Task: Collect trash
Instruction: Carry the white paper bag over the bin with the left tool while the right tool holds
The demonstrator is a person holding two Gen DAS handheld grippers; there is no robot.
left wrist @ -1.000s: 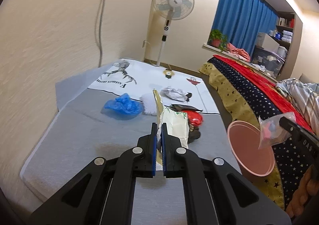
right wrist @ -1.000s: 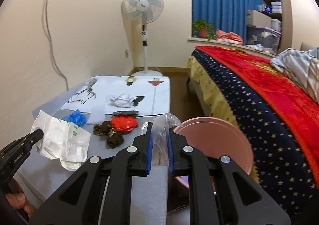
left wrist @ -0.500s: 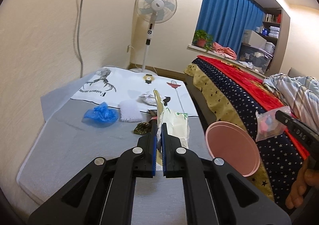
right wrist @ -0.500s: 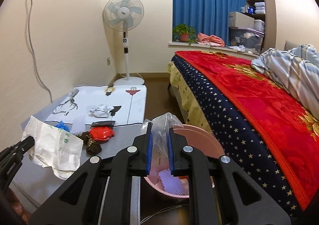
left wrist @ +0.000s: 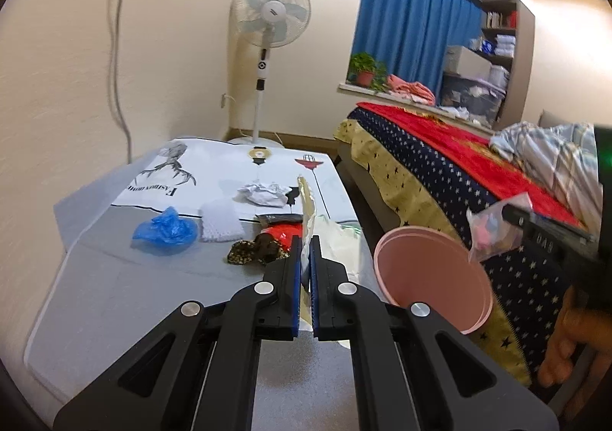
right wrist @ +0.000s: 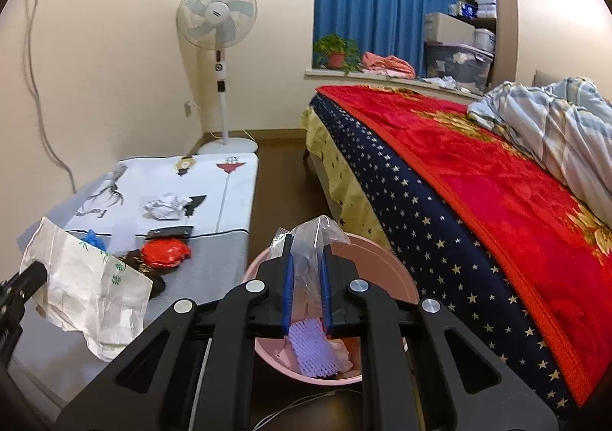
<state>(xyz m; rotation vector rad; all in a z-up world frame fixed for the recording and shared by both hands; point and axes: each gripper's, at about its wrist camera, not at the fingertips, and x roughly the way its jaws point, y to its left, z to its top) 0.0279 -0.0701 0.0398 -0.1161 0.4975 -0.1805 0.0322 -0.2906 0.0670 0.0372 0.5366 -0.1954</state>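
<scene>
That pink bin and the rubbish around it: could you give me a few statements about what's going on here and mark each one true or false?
1. The right hand-held gripper grips a clear plastic bag above the pink bin. True.
2. The left hand-held gripper is empty. False: it pinches a crumpled white paper bag.
3. The pink bin holds nothing. False: a purple foam net and other scraps lie inside.
4. A blue plastic wad lies on the grey mat. True.
5. The standing fan stands on the bed. False: it stands on the floor by the wall.
</scene>
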